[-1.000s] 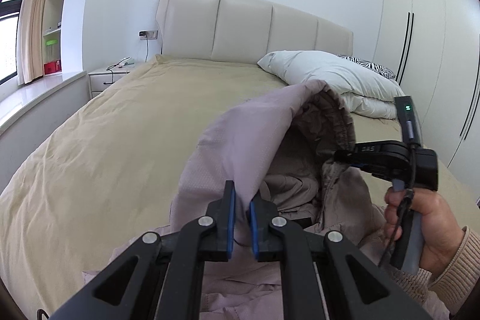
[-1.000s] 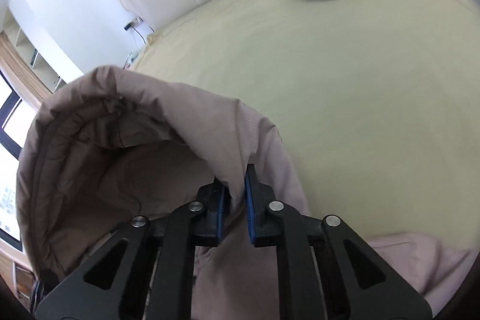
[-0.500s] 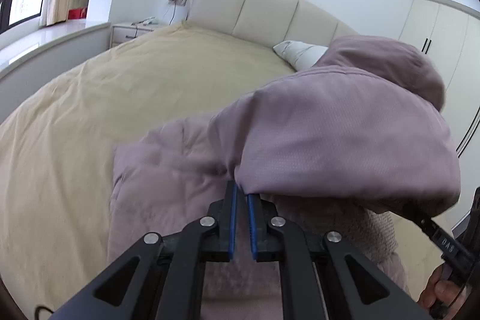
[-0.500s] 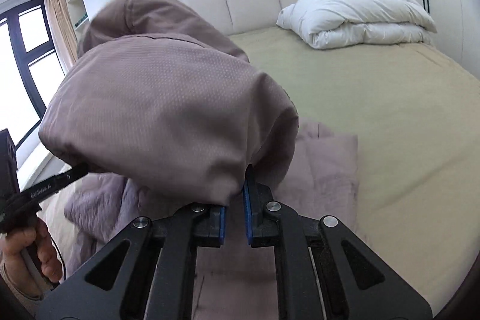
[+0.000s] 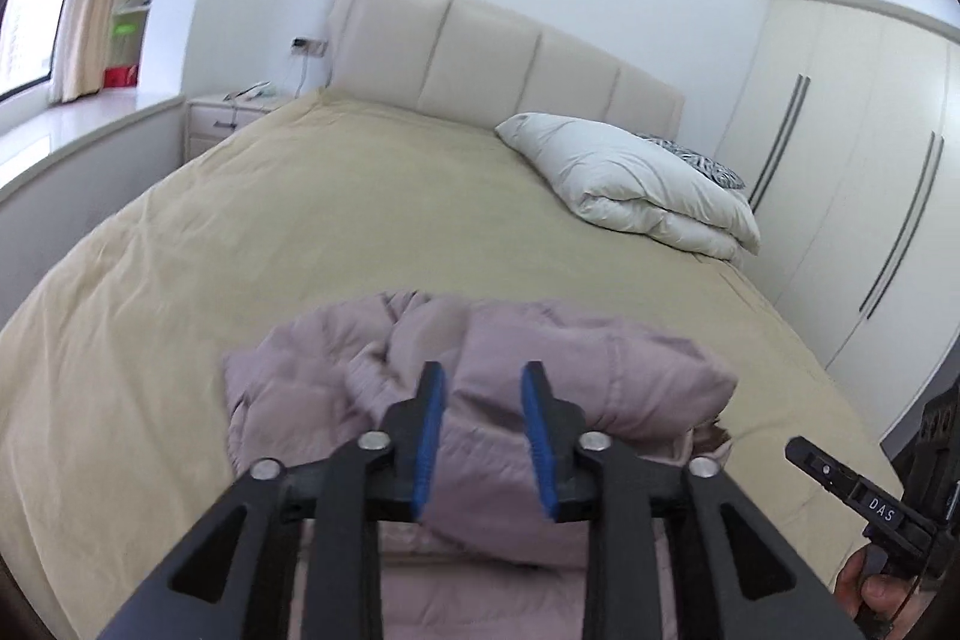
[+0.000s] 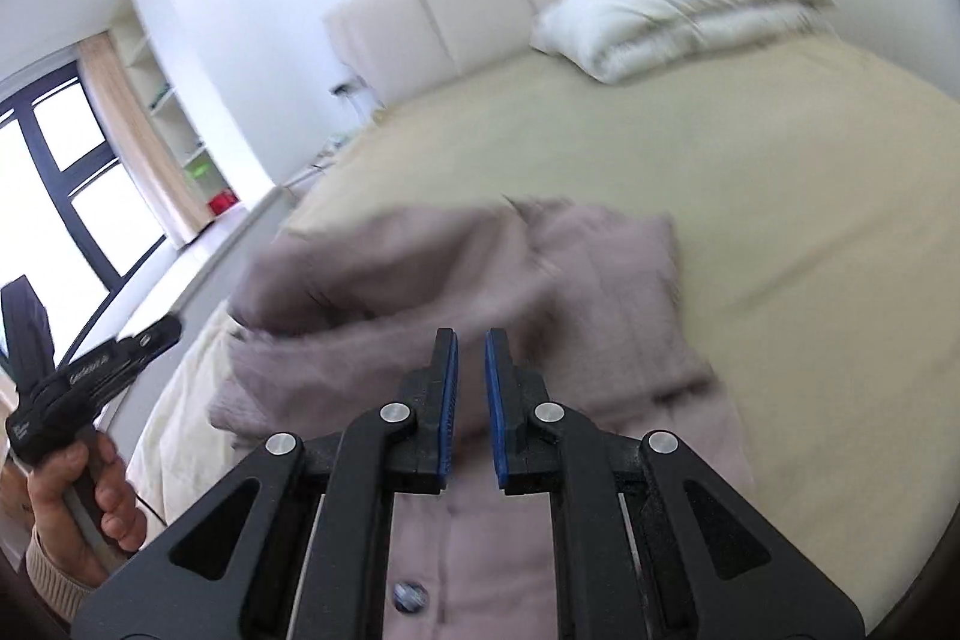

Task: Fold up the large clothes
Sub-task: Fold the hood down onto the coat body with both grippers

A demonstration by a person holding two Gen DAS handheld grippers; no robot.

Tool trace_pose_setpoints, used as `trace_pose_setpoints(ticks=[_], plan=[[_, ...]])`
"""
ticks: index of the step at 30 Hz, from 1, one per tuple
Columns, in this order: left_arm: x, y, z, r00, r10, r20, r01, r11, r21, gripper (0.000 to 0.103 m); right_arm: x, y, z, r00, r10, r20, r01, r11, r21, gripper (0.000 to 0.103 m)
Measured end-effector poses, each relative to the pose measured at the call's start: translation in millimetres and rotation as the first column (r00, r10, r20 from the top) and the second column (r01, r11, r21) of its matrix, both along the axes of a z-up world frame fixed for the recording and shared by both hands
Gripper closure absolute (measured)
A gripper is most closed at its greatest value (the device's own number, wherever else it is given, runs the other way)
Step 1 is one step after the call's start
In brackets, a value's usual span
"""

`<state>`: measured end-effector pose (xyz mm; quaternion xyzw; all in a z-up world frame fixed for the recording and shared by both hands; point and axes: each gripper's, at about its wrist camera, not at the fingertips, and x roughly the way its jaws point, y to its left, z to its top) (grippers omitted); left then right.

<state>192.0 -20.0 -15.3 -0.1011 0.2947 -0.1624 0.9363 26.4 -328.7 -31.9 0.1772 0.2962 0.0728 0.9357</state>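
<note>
at the lower middle of both wrist views a mauve padded jacket (image 5: 540,400) lies on the beige bedspread (image 5: 300,232), its upper part doubled over onto the body in a thick, puffy roll. the left hand-held gripper (image 5: 480,430) hovers just above that roll with its blue pads spread wide and nothing between them; the right hand-held gripper (image 6: 471,400) hangs over the jacket's buttoned front with only a narrow gap between its pads, also empty as far as the blurred frame shows. a folded white duvet (image 5: 636,184) sits well apart at the upper right of the left view, by the headboard (image 5: 480,64).

the fold looks laid but loose - the step in hand is probably settling it. to do that well, press the roll flat from the centre outward so trapped air leaves the padding, then square its edges against the layer beneath. the left side at the lower left of the left view is crumpled - worth tugging straight before the next fold, or the bulge will carry through. grip seams or hems, not slick quilted panels.
</note>
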Motion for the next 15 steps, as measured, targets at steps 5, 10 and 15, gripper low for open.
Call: trace_pose_setpoints(ticks=[5,10,15], plan=[[50.4,-46.7,-26.4,0.995,-0.064,-0.075,0.072,0.992,0.107,0.060,61.8,34.7,4.5,0.995,0.101,-0.010,-0.101,0.989,-0.103,0.093],[92.3,-63.3,-91.5,0.971,-0.048,-0.236,0.100,0.972,0.214,0.062,137.4,43.8,-68.8,0.965,0.059,-0.255,-0.092,0.989,-0.117,0.093],[101.1,-65.8,-127.4,0.969,-0.052,-0.243,0.109,0.967,0.228,0.065,167.7,31.1,-135.8,0.959,0.079,-0.273,-0.102,0.992,-0.071,0.099]])
